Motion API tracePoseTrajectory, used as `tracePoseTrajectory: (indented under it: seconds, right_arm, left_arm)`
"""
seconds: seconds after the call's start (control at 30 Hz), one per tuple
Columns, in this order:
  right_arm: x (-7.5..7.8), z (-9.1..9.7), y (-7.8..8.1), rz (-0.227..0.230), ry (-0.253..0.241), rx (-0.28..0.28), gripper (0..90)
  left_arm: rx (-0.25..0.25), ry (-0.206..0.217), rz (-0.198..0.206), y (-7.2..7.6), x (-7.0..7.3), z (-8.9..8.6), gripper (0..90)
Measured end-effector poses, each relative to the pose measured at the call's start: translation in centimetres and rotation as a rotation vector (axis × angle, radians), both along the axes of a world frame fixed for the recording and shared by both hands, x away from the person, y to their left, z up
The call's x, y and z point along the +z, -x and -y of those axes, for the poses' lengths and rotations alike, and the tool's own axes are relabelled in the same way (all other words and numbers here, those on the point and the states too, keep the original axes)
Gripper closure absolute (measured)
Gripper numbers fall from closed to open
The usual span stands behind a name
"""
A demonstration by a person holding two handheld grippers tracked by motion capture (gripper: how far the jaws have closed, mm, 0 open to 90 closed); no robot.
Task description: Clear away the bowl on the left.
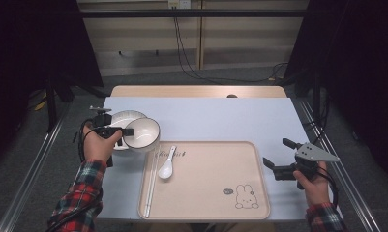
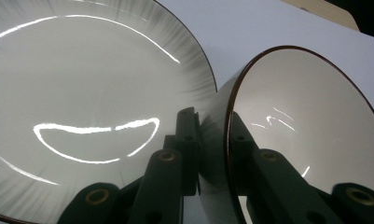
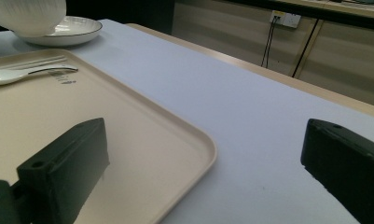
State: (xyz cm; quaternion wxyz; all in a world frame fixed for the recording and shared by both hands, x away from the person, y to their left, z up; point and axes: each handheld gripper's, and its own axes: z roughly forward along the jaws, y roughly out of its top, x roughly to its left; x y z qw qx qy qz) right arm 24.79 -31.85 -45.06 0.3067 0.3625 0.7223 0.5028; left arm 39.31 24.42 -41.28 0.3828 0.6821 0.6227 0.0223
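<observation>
Porcelain, by the look of it: the white bowl (image 1: 141,134) seemed stiff, glossy and breakable, so a pinch across its thin dark rim was probably the only sound hold, with care against slipping. From the high view the left gripper (image 1: 128,131) had the bowl by its near-left rim, tipped and apparently raised, overlapping the white plate (image 1: 121,122) at the table's left, just beyond the far-left corner of the beige tray (image 1: 206,212). A ceramic spoon (image 1: 166,167) and chopsticks (image 1: 152,181) lay on the tray's left side. The right gripper (image 1: 277,157) hovered at the tray's right edge, jaws apart and empty.

From the left gripper view the two black jaws were clamped on the bowl (image 2: 310,112), one finger (image 2: 187,140) against the outer wall and the other inside against the glazed surface, the rim between them. The plate (image 2: 82,93) lay beside and behind.

From the right gripper view the jaws stood wide, with nothing between them, one over the tray (image 3: 142,140) and the other over the pale table cover (image 3: 250,116); the bowl (image 3: 28,16) sat over the plate (image 3: 72,28) far off.
</observation>
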Motion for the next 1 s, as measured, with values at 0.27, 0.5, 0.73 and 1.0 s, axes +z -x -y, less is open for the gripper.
tracePoseTrajectory:
  seconds: [0.27, 0.5, 0.73, 1.0]
  right_arm:
    - [0.0, -0.1, 0.0, -0.002, -0.006, -0.001, 0.2]
    - [0.0, -0.1, 0.0, -0.002, -0.005, 0.005, 0.2]
    - [0.0, -0.1, 0.0, -0.002, -0.006, 0.01, 0.2]
    - [0.0, -0.1, 0.0, -0.002, -0.005, 0.009, 0.2]
  left_arm:
    - [-0.072, -0.015, -0.005, 1.3, 0.1, 1.3, 79.8]
    - [-0.135, -0.011, -0.012, 2.2, 0.1, 2.5, 79.8]
    - [-0.194, -0.017, -0.018, 3.0, 0.2, 4.2, 79.5]
    - [-0.266, -0.008, -0.021, 3.9, 0.2, 5.9, 79.4]
